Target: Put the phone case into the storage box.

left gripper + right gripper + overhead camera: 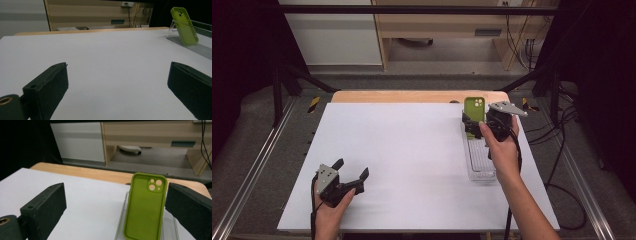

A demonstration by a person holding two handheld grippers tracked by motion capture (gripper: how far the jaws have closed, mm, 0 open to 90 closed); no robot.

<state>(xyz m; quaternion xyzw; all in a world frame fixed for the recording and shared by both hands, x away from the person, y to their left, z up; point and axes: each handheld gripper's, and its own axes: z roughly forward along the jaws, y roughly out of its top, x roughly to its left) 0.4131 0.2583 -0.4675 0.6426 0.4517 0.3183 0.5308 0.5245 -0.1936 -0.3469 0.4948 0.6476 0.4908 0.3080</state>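
At the near edge of the white table top (412,165), on the person's left, the left gripper (352,170) rests low over the surface in the left hand (331,212), its jaws spread wide with nothing between them; the left gripper view confirms bare table between the two black pads (48,87). No object lies close to it. Farther out on the right side, the right hand (503,152) holds the right gripper (476,125) above a clear plastic tray (480,167) that runs lengthwise away from the person along the right part of the table. The right gripper's jaws stand wide apart and grip nothing. In the right gripper view, the green phone case (145,207) stands between the jaws, close to the right-hand pad (187,207) and well apart from the other; contact with the near pad cannot be confirmed. The case stands upright at the far end of the tray, leaning slightly back, its camera cut-outs at the top. Beyond the tray, the wooden table edge (412,96) shows at the far side of the white surface.
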